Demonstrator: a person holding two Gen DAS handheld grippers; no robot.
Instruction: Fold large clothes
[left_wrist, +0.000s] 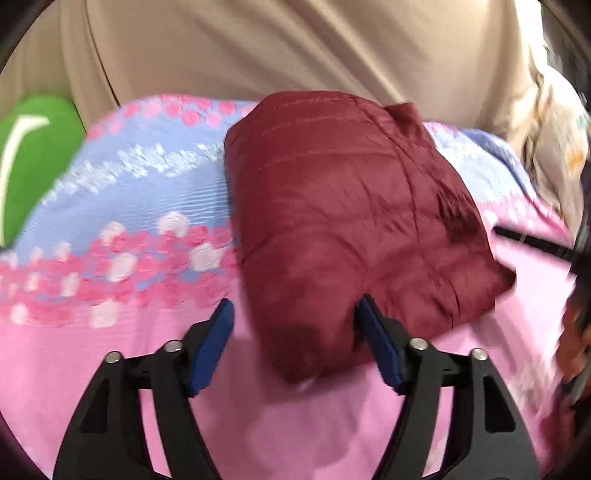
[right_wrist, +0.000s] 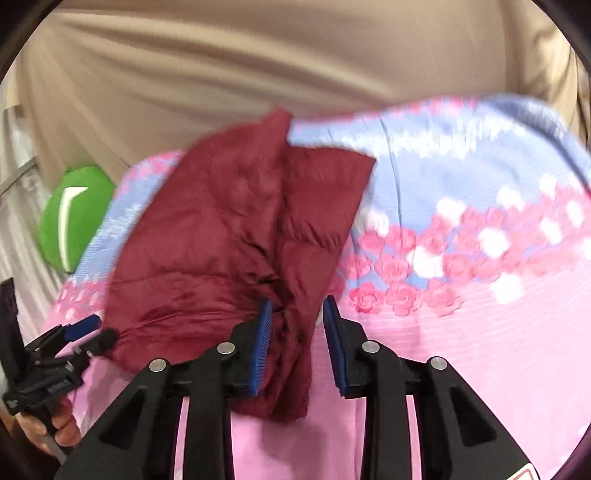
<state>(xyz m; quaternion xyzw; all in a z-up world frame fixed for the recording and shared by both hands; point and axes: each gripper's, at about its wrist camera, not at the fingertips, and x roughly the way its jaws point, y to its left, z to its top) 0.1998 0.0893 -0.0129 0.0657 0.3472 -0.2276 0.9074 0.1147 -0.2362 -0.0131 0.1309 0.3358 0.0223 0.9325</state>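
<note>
A dark red quilted jacket (left_wrist: 351, 229) lies folded into a bundle on a pink and blue flowered bedspread (left_wrist: 129, 221). My left gripper (left_wrist: 295, 317) is open, its blue pads wide apart around the bundle's near corner. In the right wrist view the jacket (right_wrist: 229, 240) lies ahead and left on the bedspread (right_wrist: 461, 332). My right gripper (right_wrist: 297, 314) is open, with a fold of the jacket's near edge lying between its pads. The left gripper (right_wrist: 85, 328) shows at the left edge there, at the jacket's left side.
A green cushion (left_wrist: 33, 166) sits at the bed's far left; it also shows in the right wrist view (right_wrist: 74, 218). A beige curtain (left_wrist: 277, 48) hangs behind the bed. Patterned bedding (left_wrist: 554, 122) is piled at the right.
</note>
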